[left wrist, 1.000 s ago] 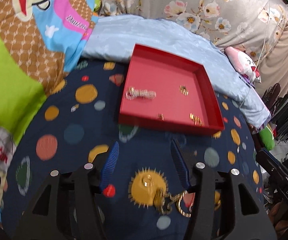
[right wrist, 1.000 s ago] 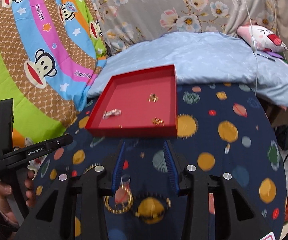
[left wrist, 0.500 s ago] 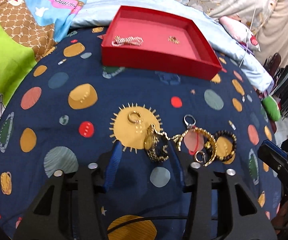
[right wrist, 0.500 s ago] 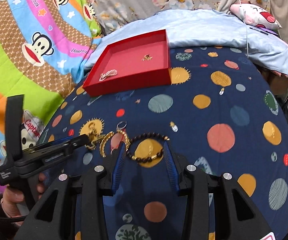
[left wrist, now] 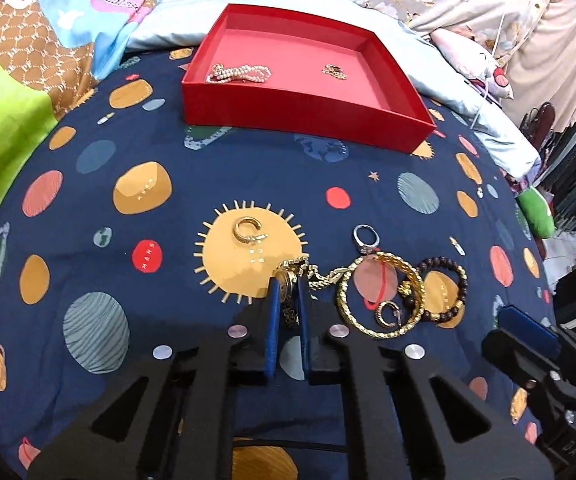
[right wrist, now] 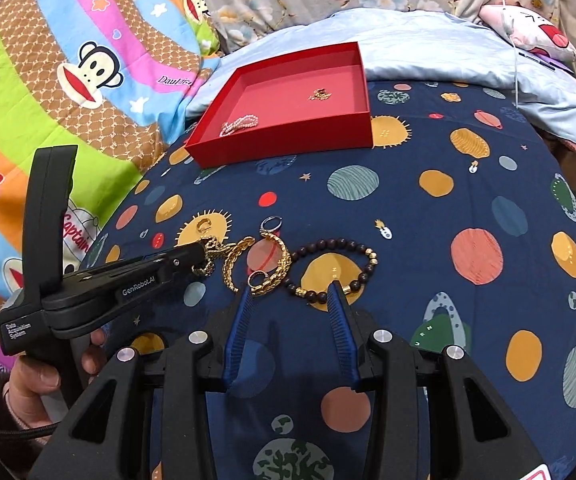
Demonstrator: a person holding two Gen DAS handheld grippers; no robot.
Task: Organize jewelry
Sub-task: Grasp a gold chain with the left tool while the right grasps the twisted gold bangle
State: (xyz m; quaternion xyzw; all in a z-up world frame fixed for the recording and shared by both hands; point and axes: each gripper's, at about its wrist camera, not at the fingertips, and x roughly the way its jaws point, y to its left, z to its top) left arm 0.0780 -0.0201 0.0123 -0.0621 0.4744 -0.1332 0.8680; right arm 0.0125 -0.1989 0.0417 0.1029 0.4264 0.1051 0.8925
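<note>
Left gripper clenched on the gold chain piece, pads pressing its round pendant-like end; jaws closing within the last moment, chain between them. Loose length of chain trailing right of the fingertips toward the gold bangle, long axis running roughly across the fingers, so a straight lift expected to drag the tail over the bangle rim.

Right gripper released, jaws standing partly apart over the cloth, nothing pressed between the pads. Dark bead bracelet lying just ahead of the fingertips, its near arc falling between them, right finger tip touching or nearly touching the beads; cannot tell which. Bracelet's long axis crosswise to the fingers. Right hand nearer to the bracelet; left nearer to the chain.

Red tray well ahead of both pairs of fingers, beyond the loose pieces, slightly left of the right gripper's line.

Count, loose on the planet-print cloth: one chain piece, one gold bangle, one bead bracelet, one open gold ring ahead-left of the left fingers, one silver ring ahead-right, one small gold ring inside the bangle. Count in the tray: one pearl strand, one small gold item; kind too small to tell.
</note>
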